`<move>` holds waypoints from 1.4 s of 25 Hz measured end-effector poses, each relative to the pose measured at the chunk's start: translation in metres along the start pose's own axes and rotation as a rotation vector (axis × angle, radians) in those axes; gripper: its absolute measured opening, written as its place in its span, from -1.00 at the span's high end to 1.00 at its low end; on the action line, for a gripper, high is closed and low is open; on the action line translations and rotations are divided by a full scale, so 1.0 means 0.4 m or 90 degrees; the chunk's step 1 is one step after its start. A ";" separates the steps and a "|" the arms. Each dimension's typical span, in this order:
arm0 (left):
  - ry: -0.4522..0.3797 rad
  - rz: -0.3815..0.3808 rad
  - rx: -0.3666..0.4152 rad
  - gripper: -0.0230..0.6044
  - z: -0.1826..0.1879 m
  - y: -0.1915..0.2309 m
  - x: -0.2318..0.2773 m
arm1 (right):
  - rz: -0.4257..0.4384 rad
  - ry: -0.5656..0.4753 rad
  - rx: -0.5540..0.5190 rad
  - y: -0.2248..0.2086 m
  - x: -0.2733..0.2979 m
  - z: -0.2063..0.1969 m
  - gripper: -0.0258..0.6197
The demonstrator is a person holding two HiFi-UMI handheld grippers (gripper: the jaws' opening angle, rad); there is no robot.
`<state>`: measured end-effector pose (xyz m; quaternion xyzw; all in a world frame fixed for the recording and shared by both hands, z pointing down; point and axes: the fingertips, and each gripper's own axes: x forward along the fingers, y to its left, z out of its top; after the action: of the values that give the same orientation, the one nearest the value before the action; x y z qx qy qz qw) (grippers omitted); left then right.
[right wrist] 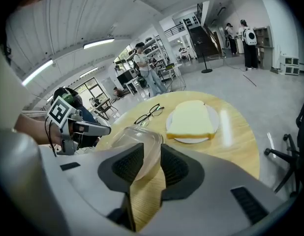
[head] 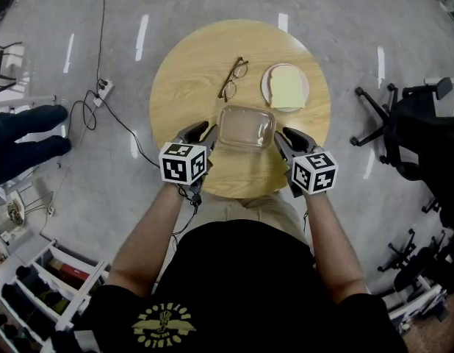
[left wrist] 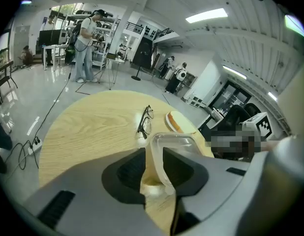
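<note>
Left claw: the left claw (head: 206, 134) is closed on the left rim of the box (head: 246, 127). In the left gripper view the clear rim runs down between the two jaws, which press it from both sides.
Right claw: the right claw (head: 283, 140) grips the box's right side. In the right gripper view the clear wall is pinched between its jaws.
Box: clear plastic, rectangular with rounded corners, and nothing shows inside it. It sits at the near middle of the worktop (head: 184, 65), between the two claws. Whether it rests on the wood or hangs just above it cannot be told.
Worktop: round, light wood grain, with the person standing at its near edge.
Glasses: the dark-framed glasses (head: 232, 78) lie folded open on the wood, just beyond the box and slightly left of it, apart from it.
Plate: the small white plate (head: 266, 88) is far right of the box and right of the glasses.
Bread: one pale slice of bread (head: 286, 87) lies flat on the plate and covers most of it.
Floor: the grey, glossy floor (head: 359, 35) has a cable (head: 124, 127) trailing at the left.
Chair: a black chair (head: 414, 127) stands to the right, well apart from the worktop.
</note>
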<state>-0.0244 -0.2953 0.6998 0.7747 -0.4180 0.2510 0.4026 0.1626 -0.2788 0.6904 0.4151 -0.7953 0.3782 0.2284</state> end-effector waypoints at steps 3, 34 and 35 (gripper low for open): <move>0.010 -0.006 -0.008 0.53 -0.004 -0.003 0.015 | 0.006 0.013 0.010 -0.004 0.013 -0.011 0.52; 0.030 0.006 0.022 0.87 -0.024 -0.044 0.003 | 0.007 0.031 0.062 0.007 0.017 -0.037 0.86; 0.029 0.008 0.024 0.87 -0.024 -0.045 0.000 | 0.008 0.028 0.061 0.010 0.014 -0.035 0.86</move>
<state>-0.0097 -0.2812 0.6976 0.7736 -0.4089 0.2791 0.3955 0.1568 -0.2690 0.7010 0.4123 -0.7734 0.4265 0.2236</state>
